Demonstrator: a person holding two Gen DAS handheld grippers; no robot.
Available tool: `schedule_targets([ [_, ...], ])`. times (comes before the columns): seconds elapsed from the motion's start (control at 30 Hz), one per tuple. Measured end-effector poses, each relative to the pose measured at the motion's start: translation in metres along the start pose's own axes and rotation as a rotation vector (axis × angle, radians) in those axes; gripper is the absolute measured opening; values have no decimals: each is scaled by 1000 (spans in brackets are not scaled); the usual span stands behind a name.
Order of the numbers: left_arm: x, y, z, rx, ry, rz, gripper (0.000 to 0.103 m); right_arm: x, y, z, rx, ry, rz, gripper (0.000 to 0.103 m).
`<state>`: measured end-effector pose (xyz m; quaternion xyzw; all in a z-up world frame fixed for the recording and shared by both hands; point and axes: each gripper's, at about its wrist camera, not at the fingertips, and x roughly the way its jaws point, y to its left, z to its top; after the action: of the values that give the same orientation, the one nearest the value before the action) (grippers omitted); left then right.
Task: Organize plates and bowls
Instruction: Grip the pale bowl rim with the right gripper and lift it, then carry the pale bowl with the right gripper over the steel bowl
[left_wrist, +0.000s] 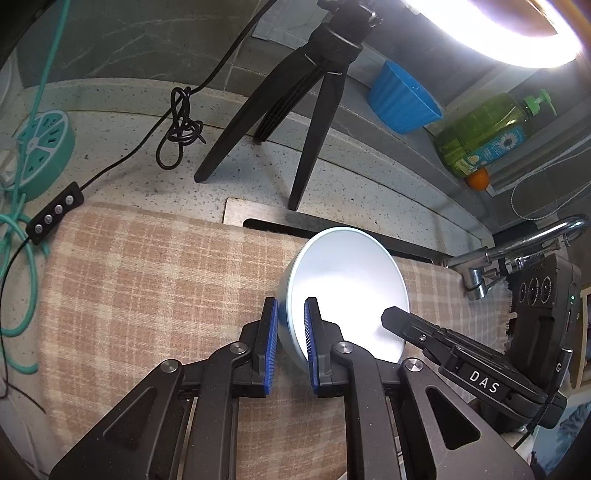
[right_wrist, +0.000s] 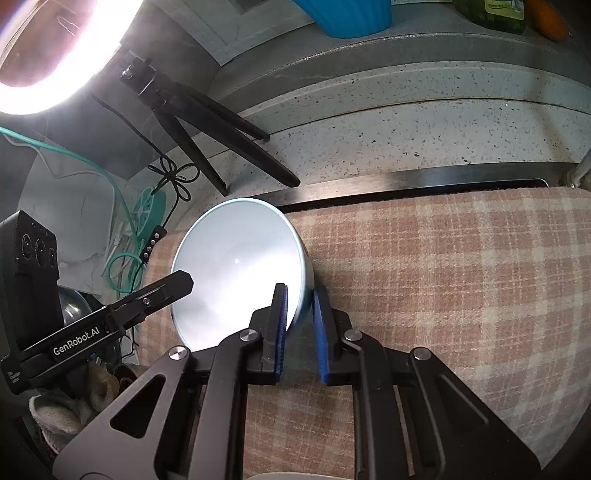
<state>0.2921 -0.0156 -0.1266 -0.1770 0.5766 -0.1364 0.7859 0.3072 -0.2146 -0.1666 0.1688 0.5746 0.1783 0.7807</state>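
A pale blue bowl sits tilted over the checked cloth, nothing inside; the left hand-held gripper and right hand-held gripper each clamp its rim.

My two cameras sit on each gripper, looking down, very close (both see the same pale bowl).
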Motion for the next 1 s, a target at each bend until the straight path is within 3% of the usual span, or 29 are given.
schedule_targets([
  [0.4,-43,1,-20,8,-71,-14,13,-31,26,-18,-59,-27,34,14],
  [1.0,-124,39,-88,-66,-191,-17,13,-54,99,-78,-204,-8,105,14],
])
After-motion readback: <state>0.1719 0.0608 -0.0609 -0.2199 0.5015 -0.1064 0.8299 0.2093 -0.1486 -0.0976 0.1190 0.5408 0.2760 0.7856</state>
